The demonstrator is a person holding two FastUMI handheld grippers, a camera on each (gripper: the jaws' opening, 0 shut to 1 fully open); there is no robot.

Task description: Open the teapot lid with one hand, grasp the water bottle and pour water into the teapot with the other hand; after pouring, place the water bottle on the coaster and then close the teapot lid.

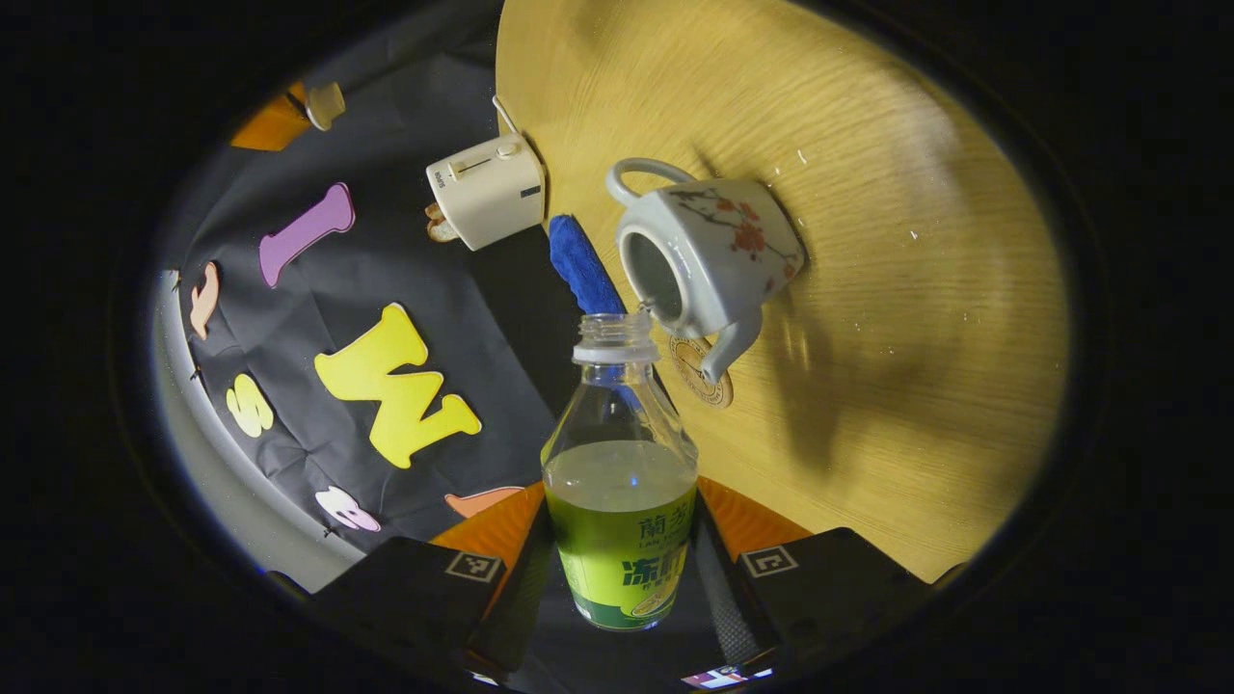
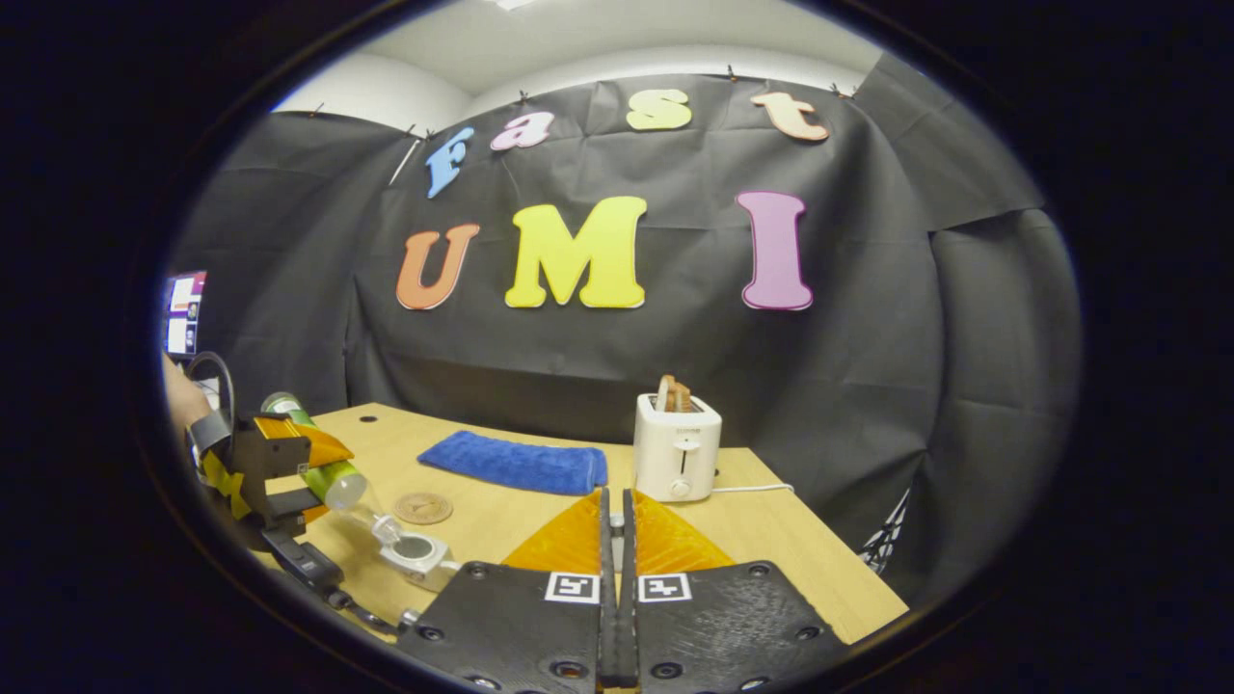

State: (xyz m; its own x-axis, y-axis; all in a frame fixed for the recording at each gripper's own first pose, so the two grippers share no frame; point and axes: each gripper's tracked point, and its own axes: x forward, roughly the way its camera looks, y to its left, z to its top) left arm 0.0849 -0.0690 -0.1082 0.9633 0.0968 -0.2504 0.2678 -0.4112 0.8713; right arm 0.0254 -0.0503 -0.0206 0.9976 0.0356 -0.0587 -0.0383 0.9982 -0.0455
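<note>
- Wooden table (image 2: 771,540) w/ black cloth wall behind; white toaster (image 2: 678,446) holding bread and blue towel (image 2: 516,464) sit toward the back, round coaster (image 2: 422,507) just in front of the towel.
- Left gripper (image 1: 622,569): fingers pinch the water bottle (image 1: 622,501) around its label; bottle uncapped, part full, tilted w/ its mouth just above the teapot (image 1: 704,255) opening.
- Teapot on the table, lid off, spout next to the coaster.
- Right gripper (image 2: 617,578): fingers pressed together, nothing visible between them, above the table near the toaster.
</note>
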